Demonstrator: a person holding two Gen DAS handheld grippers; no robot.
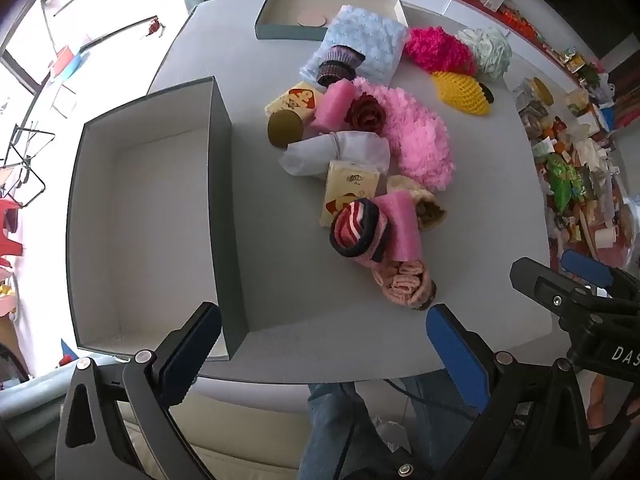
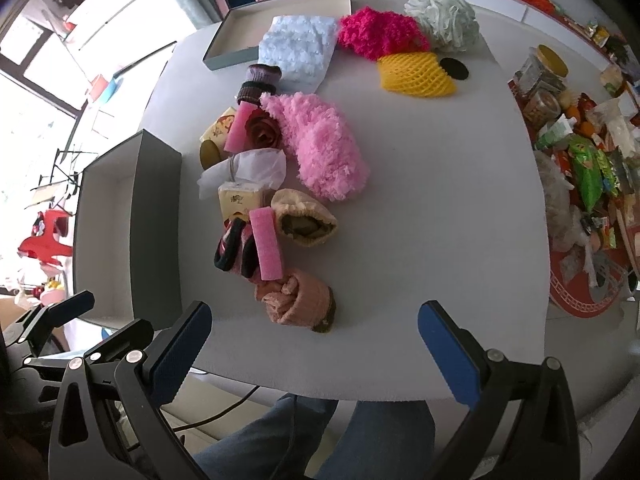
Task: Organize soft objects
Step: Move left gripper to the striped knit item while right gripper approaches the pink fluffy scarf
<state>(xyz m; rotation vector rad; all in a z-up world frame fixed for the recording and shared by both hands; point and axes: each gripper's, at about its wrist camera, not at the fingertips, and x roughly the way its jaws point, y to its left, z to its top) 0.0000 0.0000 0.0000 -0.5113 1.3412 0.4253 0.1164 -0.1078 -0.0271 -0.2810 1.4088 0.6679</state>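
A pile of soft things lies mid-table: a fluffy pink slipper (image 1: 416, 136) (image 2: 320, 148), a pink rolled sock (image 1: 404, 284) (image 2: 296, 300), a striped sock bundle (image 1: 358, 230) (image 2: 234, 250), pink foam (image 1: 400, 224) (image 2: 266, 242), tissue packs (image 1: 350, 190) (image 2: 240, 200), a light blue cloth (image 1: 364, 46) (image 2: 298, 48). An empty grey box (image 1: 144, 232) (image 2: 156, 232) stands left. My left gripper (image 1: 324, 344) is open and empty at the near table edge. My right gripper (image 2: 316, 340) is open and empty, just before the pink rolled sock.
A shallow lid tray (image 1: 288, 12) (image 2: 236, 46) lies at the far edge. A magenta fluffy piece (image 2: 380, 36), a bath pouf (image 2: 444, 16) and yellow foam net (image 2: 416, 72) lie far right. Snack clutter (image 2: 588, 168) fills the right side. The right gripper shows in the left wrist view (image 1: 576, 300).
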